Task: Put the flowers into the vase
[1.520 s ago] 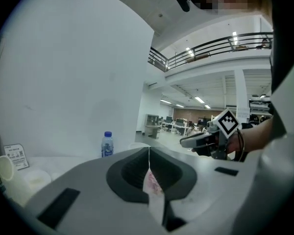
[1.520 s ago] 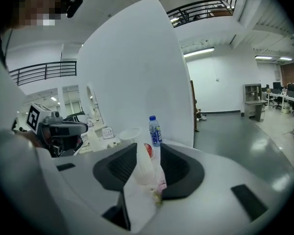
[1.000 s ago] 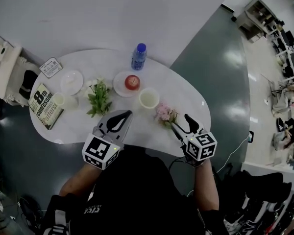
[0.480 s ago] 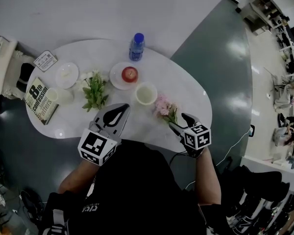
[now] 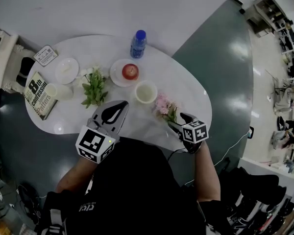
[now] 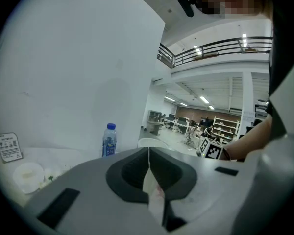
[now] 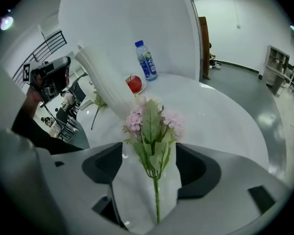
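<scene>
Right, both arms are stretched out in front of the person's dark shirt. The left forearm comes up from the lower left and holds the left tool (image 5: 123,104) close to level over the near edge of the white bench (image 5: 186,89), with its nose aimed at the far side. Its jaws are pressed together with nothing between them.

Now the right forearm comes in from the lower right with the wrist bent. The right tool (image 5: 178,122) tips steeply down at the bench's near right edge. Its jaws stand wide apart and have just been opening. The stem of the pink flowers (image 5: 162,105) runs up the middle of that gap, and neither pad presses on it.

That bunch is small: pale pink blossoms clustered at the top, green leaves beneath, and one thin green stem. It lies on the bench just beside the white vase (image 5: 146,92), on the vase's right and nearer the person. Whether the two touch I cannot tell.

Its long axis slants from the right tool away and leftward, with the cut end at the tool and the blossoms pointing toward the vase.

Further left, a green sprig (image 5: 94,88) lies just beyond the left tool. Behind the vase, an apple (image 5: 130,71) sits on a plate (image 5: 118,78), and a bottle (image 5: 138,43) stands at the far edge.
</scene>
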### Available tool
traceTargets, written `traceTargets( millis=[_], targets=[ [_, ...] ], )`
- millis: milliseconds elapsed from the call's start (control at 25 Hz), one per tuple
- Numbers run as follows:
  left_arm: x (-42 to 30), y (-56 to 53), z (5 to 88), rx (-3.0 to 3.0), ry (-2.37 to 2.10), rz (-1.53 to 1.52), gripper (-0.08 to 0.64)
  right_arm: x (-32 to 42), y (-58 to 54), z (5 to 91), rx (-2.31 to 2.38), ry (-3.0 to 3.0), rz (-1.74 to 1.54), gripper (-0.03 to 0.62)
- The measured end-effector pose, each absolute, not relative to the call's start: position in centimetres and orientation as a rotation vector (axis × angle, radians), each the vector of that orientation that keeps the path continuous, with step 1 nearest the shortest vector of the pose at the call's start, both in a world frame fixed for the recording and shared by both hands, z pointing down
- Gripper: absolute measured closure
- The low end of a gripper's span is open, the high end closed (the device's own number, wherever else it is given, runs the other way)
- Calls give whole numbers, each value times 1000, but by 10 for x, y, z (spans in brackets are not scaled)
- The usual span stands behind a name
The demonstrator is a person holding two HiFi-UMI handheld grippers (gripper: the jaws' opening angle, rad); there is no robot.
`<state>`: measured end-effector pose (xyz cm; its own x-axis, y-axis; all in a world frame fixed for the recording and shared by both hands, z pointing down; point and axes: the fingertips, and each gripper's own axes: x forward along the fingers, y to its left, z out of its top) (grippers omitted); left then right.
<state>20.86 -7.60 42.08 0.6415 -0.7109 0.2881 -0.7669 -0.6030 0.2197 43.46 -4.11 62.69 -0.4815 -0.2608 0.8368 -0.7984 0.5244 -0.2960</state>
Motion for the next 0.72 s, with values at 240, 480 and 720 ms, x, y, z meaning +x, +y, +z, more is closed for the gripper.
traceTargets(
  millis=[240, 480, 720],
  targets=[
    [211, -75, 424, 2524, -1174, 260, 548, 430, -41, 643, 778, -1958, 901, 256],
    [209, -75, 429, 2502, -1185, 279, 546, 428, -44, 656, 720, -1911, 864, 256],
    [208, -75, 436, 2485, -1182, 280, 546, 419, -47, 666, 644, -1889, 839, 258]
  ],
)
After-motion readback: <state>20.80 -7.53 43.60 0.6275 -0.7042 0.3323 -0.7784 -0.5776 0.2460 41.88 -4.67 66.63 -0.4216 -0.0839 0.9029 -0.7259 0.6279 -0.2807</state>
